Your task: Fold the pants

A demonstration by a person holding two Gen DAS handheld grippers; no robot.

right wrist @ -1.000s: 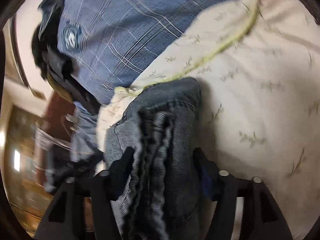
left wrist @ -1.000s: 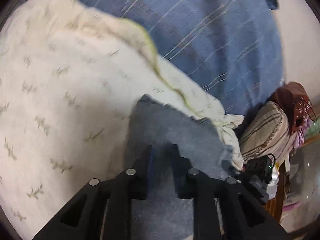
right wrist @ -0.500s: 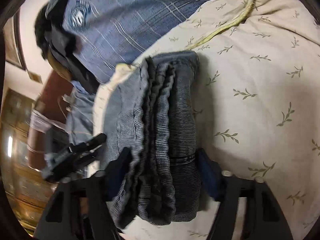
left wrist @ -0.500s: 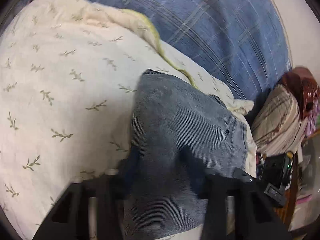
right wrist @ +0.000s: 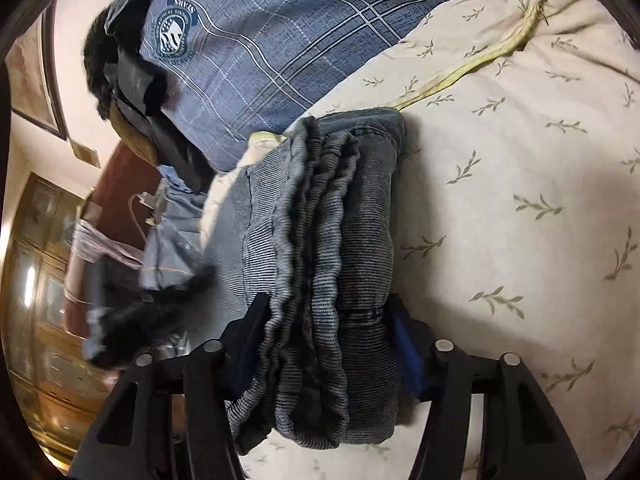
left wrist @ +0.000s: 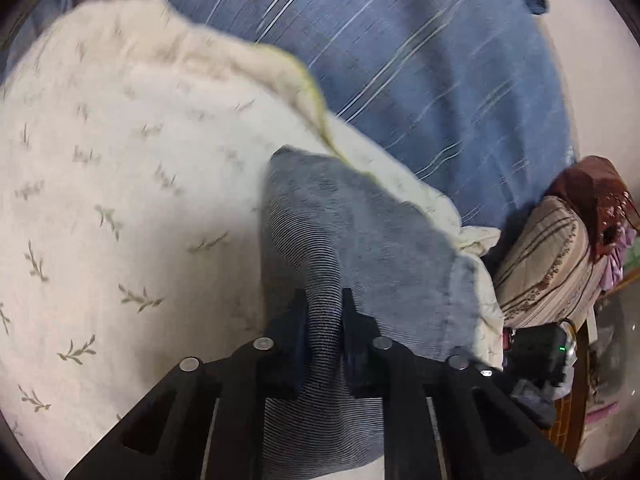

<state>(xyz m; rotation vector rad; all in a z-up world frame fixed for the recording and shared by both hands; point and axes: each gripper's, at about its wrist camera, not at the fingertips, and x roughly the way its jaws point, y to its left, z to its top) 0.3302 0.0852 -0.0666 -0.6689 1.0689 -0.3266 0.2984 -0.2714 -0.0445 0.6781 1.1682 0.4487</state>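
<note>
Folded grey-blue corduroy pants (right wrist: 320, 264) near the cream leaf-print quilt's (right wrist: 520, 220) edge, pinched afresh in a ridge by the just-narrowing left gripper (left wrist: 323, 312) and clamped across the whole thick stack by the wide right gripper (right wrist: 326, 320), seemingly ready for carrying.
</note>
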